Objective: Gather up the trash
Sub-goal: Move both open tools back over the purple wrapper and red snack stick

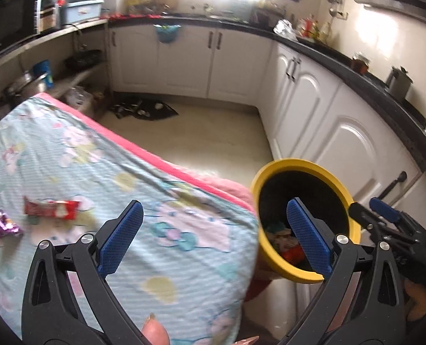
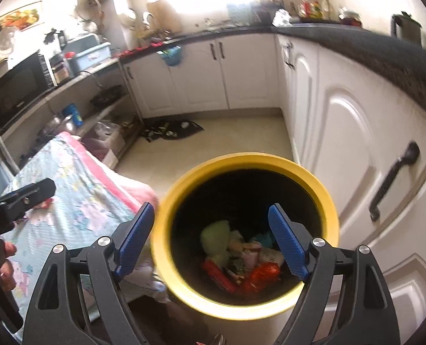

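Note:
A yellow bin (image 1: 339, 185) (image 2: 184, 184) stands on the floor beside a table under a pale blue patterned cloth (image 1: 69, 166) (image 2: 77, 201). Several wrappers (image 2: 241, 261) in red, green and white lie inside the bin. On the cloth lie a red wrapper (image 1: 50, 208) and a purple wrapper (image 1: 4, 224). My left gripper (image 1: 215, 230) is open and empty over the cloth's corner, and it also shows at the left edge of the right wrist view (image 2: 26, 198). My right gripper (image 2: 213, 230) hangs open and empty above the bin's mouth; it appears at the right of the left wrist view (image 1: 379, 212).
White cupboards (image 1: 342, 132) under a dark counter (image 1: 370, 77) run along the back and right. A dark mat (image 1: 149, 109) lies on the tiled floor. Open shelves with a microwave (image 2: 17, 89), pots and boxes stand at the left.

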Available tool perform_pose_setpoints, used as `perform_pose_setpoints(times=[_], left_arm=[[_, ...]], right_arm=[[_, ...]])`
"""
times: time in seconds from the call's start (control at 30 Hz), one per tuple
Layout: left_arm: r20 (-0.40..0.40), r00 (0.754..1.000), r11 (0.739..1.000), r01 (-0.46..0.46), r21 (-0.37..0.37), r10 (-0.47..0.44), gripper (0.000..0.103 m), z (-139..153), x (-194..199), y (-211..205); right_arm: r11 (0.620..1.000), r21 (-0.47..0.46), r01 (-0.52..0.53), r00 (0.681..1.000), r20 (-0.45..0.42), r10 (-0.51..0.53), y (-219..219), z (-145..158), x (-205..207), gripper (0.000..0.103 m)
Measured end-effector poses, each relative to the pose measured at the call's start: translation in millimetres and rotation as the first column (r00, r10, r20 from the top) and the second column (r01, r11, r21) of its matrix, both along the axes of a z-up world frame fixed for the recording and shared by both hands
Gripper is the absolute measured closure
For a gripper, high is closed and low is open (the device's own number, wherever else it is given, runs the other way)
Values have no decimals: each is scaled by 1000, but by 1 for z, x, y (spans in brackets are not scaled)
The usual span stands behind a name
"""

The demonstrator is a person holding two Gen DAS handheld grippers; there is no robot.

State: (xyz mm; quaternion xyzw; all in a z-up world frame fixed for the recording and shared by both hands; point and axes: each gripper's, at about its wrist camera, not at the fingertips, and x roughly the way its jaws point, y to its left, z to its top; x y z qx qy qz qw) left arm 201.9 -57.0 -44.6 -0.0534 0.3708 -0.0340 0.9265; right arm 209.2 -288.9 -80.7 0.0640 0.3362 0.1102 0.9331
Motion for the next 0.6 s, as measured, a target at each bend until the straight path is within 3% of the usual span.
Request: perform_pose_setpoints(times=[0.27, 0.6], left_arm=[[49, 995, 996, -87, 18, 86, 11, 12, -24, 46], [72, 978, 980, -198, 19, 196, 11, 17, -47, 97]], right_arm=[[992, -32, -121, 990, 73, 123, 47, 23, -15, 18], [955, -84, -283, 948, 124, 292, 112, 42, -28, 16]])
